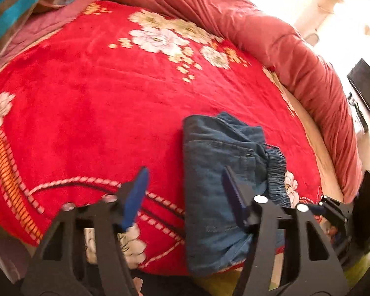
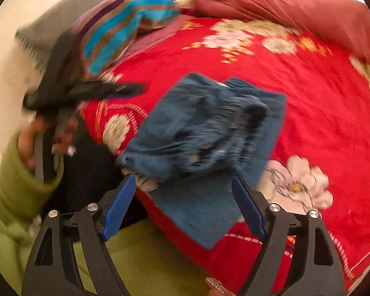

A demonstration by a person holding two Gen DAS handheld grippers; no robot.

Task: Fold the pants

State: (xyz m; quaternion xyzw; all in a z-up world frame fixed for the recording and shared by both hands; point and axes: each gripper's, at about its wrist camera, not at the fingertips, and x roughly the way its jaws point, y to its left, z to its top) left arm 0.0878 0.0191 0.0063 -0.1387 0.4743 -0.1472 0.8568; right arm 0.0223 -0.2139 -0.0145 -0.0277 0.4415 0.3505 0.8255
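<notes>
Folded blue pants (image 1: 217,177) lie on red floral blanket (image 1: 98,103) near bed's front edge. Left gripper (image 1: 185,194) fingers spread wide, holding nothing. Right gripper (image 2: 185,209) fingers also wide apart, empty, above pants (image 2: 204,133). Rust quilt (image 1: 271,42) bunched along far side.

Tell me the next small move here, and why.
Probably draw both grippers back and stop. The pants already lie folded in a compact bundle on the red blanket, and the left gripper and right gripper are both open, holding nothing. At most, flatten the bunched elastic waistband on top.
</notes>
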